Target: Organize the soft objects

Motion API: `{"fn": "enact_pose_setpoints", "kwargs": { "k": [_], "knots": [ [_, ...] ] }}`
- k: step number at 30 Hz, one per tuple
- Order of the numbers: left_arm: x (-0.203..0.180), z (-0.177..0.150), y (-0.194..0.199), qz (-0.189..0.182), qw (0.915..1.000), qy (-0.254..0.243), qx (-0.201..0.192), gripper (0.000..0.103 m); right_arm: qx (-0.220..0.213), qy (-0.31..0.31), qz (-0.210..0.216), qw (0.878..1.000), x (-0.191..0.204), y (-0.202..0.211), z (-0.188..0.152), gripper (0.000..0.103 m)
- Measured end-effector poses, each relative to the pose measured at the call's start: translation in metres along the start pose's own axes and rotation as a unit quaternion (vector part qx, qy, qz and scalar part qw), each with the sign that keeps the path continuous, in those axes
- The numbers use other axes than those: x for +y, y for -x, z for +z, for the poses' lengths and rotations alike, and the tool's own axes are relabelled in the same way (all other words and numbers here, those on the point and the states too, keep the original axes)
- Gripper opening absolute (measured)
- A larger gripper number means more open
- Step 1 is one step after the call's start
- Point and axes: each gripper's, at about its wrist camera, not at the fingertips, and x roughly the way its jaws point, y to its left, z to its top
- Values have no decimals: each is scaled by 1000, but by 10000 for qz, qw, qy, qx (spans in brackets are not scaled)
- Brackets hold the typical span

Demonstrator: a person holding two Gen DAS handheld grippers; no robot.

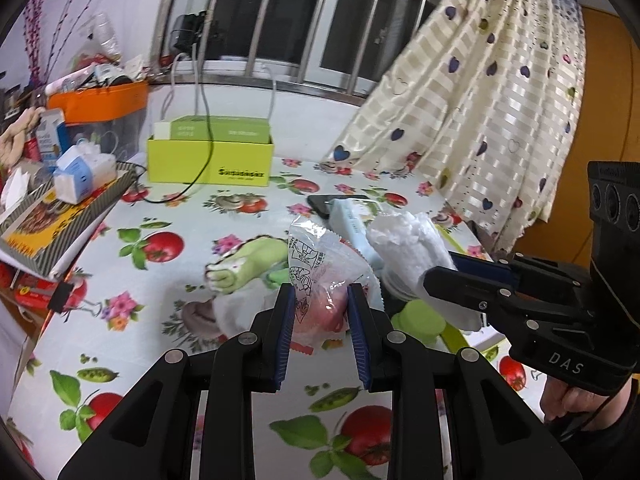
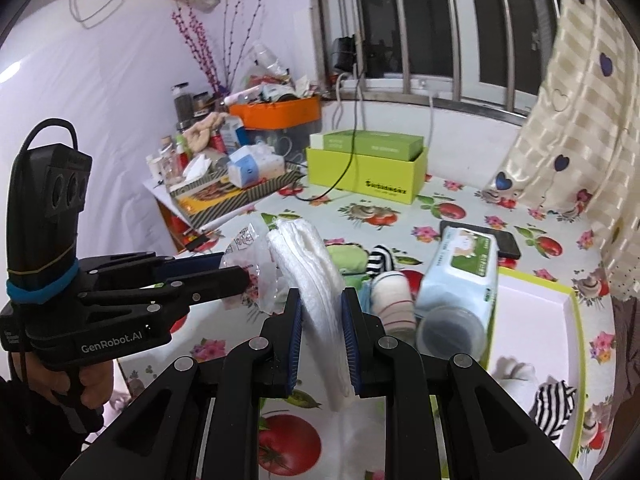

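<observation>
**Currently: both grippers loaded above the table**

Largest item: the table point(image 1: 224, 216), covered in a cloth printed with tomatoes and flowers, set below a barred window point(image 1: 304, 20) with a heart-patterned curtain point(image 1: 480, 100) hanging at the right. A yellow-green box point(image 1: 210, 160) stands near the back wall with a cable draped over it; an orange bin point(image 1: 100, 102) and assorted clutter occupy the back left corner. A shallow tray with a green rim point(image 2: 536, 320) lies at the right side of the table.

Mid-size items: a pack of wet wipes point(image 2: 464, 276) rests against the tray's left edge, a dark phone point(image 2: 508, 242) behind it. A green soft toy point(image 1: 244, 264) lies on the cloth at centre; rolled socks point(image 2: 394, 304) sit just beside the wipes, and a striped sock point(image 2: 554, 404) lies in the tray's near corner.

Tools: the left gripper point(image 1: 320, 316) is closed partway on a clear printed packet point(image 1: 320, 272) with something pink inside, held clear of the cloth. The right gripper point(image 2: 320, 332) is clamped narrowly on a folded white cloth point(image 2: 308, 264), which stands up between the pads and hangs below them. Each tool is held by a hand point(image 2: 68, 384)
</observation>
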Motion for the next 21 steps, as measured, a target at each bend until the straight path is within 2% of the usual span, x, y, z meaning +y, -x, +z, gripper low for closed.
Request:
{"fn": "enact_pose_setpoints", "kwargs": {
  "k": [21],
  "knots": [
    [-58, 8, -23, -323, 9984, -440, 171, 28, -148, -335, -325, 9988, -41, 29, -17, 18]
  ]
}}
